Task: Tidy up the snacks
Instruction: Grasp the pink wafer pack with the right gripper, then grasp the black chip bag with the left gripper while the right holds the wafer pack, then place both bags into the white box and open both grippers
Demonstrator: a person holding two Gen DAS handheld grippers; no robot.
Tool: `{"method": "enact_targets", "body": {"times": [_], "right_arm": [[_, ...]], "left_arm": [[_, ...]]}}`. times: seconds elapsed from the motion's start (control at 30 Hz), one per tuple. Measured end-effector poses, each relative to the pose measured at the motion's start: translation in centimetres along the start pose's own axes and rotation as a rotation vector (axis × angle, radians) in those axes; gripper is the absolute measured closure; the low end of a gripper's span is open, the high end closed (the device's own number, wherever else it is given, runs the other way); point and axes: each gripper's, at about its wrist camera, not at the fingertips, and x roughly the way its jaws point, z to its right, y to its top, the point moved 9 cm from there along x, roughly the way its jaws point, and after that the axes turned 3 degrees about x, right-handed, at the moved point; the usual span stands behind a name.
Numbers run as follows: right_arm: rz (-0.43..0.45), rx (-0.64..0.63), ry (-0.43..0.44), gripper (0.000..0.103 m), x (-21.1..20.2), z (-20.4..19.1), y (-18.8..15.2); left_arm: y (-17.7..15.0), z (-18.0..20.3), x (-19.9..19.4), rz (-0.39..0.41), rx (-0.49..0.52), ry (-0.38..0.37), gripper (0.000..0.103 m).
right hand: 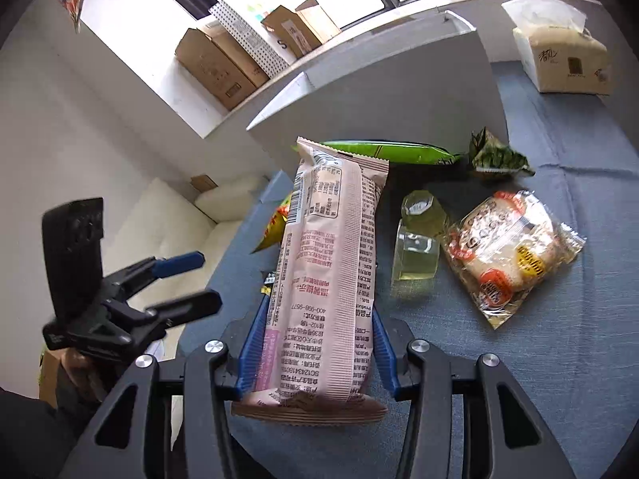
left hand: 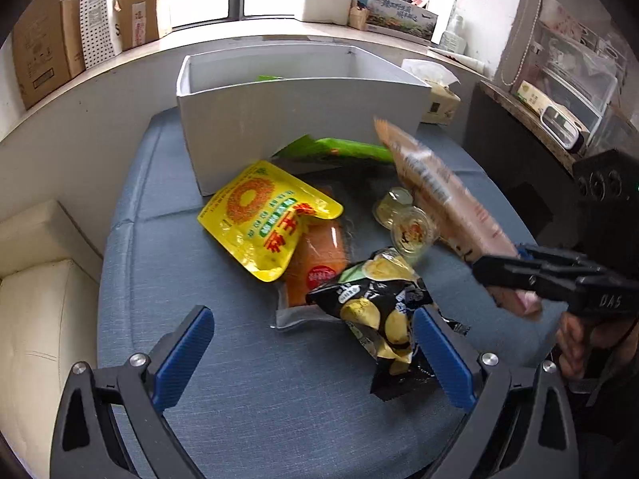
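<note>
My right gripper (right hand: 317, 343) is shut on the lower end of a long pink snack packet (right hand: 331, 263), holding it lifted over the blue table; in the left wrist view that packet (left hand: 439, 195) slants up toward the white box (left hand: 279, 119). My left gripper (left hand: 313, 359) hangs open above a black chip bag (left hand: 379, 303), whose lower part lies against the right finger (left hand: 443, 359). A yellow pouch (left hand: 267, 215) overlaps an orange vacuum pack (left hand: 319, 267). A green packet (left hand: 343, 149) lies against the box front. Two clear jelly cups (right hand: 419, 239) stand beside a wrapped bun (right hand: 511, 247).
A small green leaf-wrapped parcel (right hand: 495, 157) sits near the box corner. A tissue box (right hand: 559, 64) stands at the table's far right. A cream sofa (left hand: 36, 299) borders the table on the left. Cardboard boxes (left hand: 44, 52) line the window sill behind.
</note>
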Motion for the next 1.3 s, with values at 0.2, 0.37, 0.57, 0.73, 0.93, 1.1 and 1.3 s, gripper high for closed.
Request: {"method": "enact_targets", "body": {"times": [0.2, 0.37, 0.57, 0.73, 0.93, 1.1, 1.3], "right_arm": [[0.111, 0.015, -0.031, 0.051, -5.3, 0.5, 1.4], [0.152, 0.022, -0.057, 0.051, -7.1, 0.7, 1.3], [0.154, 0.047, -0.05, 0.051, -7.4, 2.1, 0.3], [0.15, 0.057, -0.04, 0.051, -7.2, 2.6, -0.1], [0.158, 0.056, -0.029, 0.05, -7.3, 2.6, 0.1], [0.158, 0.037, -0.039, 0.05, -7.1, 2.1, 0.8], [0.189, -0.026, -0.069, 0.05, -7.3, 0.5, 4.2]], "left_arm": [[-0.1, 2.9, 3.1, -0.078, -0.042, -0.024, 0.001], [0.3, 3.9, 5.7, -0.129, -0.137, 0.018, 0.001], [0.7, 4.7, 8.0, -0.163, -0.108, 0.171, 0.003], [0.9, 5.4, 7.5, -0.126, -0.082, 0.165, 0.03], [2.7, 4.5, 2.8, -0.01, -0.085, 0.154, 0.038], [5.5, 3.0, -1.4, 0.088, -0.097, 0.12, 0.038], [10.5, 0.7, -5.8, 0.238, -0.043, 0.131, 0.038]]}}
